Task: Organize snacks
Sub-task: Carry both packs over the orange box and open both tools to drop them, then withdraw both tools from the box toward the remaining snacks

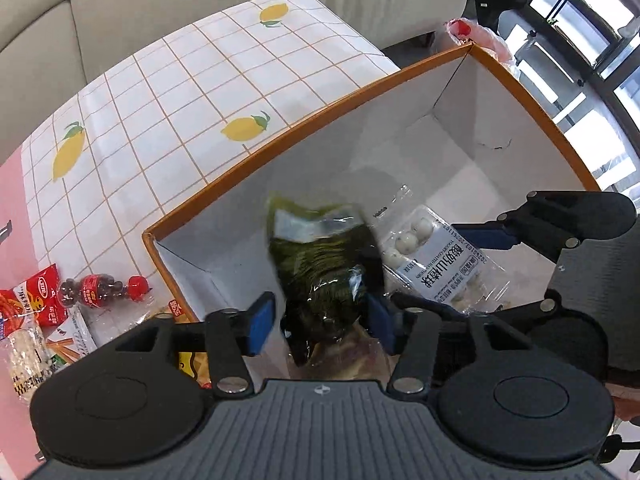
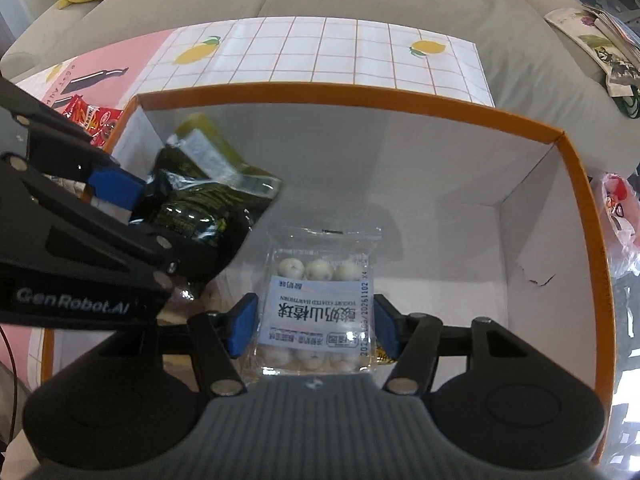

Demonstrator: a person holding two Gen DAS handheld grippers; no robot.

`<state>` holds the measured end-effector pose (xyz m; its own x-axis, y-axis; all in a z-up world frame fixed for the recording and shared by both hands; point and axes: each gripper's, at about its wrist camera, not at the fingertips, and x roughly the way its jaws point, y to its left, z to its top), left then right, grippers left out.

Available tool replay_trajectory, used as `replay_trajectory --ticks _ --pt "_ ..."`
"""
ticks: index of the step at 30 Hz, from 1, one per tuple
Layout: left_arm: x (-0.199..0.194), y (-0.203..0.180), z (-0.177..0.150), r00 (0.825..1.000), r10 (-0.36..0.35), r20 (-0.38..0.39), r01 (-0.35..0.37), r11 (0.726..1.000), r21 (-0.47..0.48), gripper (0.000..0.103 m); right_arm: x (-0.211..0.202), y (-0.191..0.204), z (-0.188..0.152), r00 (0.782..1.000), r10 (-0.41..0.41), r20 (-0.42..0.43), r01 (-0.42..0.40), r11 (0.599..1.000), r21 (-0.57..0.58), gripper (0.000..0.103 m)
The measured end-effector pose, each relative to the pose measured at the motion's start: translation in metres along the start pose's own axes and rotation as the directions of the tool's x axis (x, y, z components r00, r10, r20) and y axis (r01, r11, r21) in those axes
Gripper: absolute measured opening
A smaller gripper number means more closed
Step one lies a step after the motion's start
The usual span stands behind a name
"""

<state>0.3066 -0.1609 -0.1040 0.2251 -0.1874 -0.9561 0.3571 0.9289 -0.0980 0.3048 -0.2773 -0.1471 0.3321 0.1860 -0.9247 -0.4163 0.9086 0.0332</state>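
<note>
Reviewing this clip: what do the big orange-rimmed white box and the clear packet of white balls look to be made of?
Orange-rimmed white box: probably cardboard, matte white inside; its walls fold at creased corners and one wall has a small tear.

Clear packet of white balls: seemingly thin, glossy plastic film; the balls show through it, it catches glints, its top seal is crimped, and a printed label crosses the middle.

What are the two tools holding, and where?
Right tool grips the white-ball packet by its side edges. The green packet sits loose between the open fingers of the left tool.
</note>
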Motion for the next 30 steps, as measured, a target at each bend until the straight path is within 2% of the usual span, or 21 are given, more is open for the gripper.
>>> replay_trajectory --ticks 7,11,22,26,30 --pt "-0.009 0.002 -0.003 1.0 0.013 0.019 -0.013 1.0 0.0 0.072 0.001 0.0 0.001 1.0 -0.021 -0.007 0.021 1.0 0.009 0.062" --pt "-0.023 0.002 -0.008 0.999 0.01 0.043 -0.01 1.0 0.0 0.073 -0.004 0.002 -0.001 1.0 -0.028 -0.007 0.028 0.999 0.022 0.073" --pt "-0.075 0.006 -0.028 0.991 0.005 0.133 -0.003 1.0 -0.017 0.073 -0.035 0.013 -0.006 0.997 -0.079 0.016 0.079 0.996 0.034 0.079" --pt "-0.098 0.01 -0.043 0.981 0.013 0.195 -0.008 1.0 -0.027 0.073 -0.055 0.023 -0.009 0.994 -0.098 0.046 0.096 0.994 0.054 0.079" --pt "-0.122 0.01 -0.065 0.961 0.047 0.271 -0.044 0.999 -0.019 0.073 -0.082 0.037 -0.015 0.989 -0.098 0.111 0.088 0.992 0.092 0.079"
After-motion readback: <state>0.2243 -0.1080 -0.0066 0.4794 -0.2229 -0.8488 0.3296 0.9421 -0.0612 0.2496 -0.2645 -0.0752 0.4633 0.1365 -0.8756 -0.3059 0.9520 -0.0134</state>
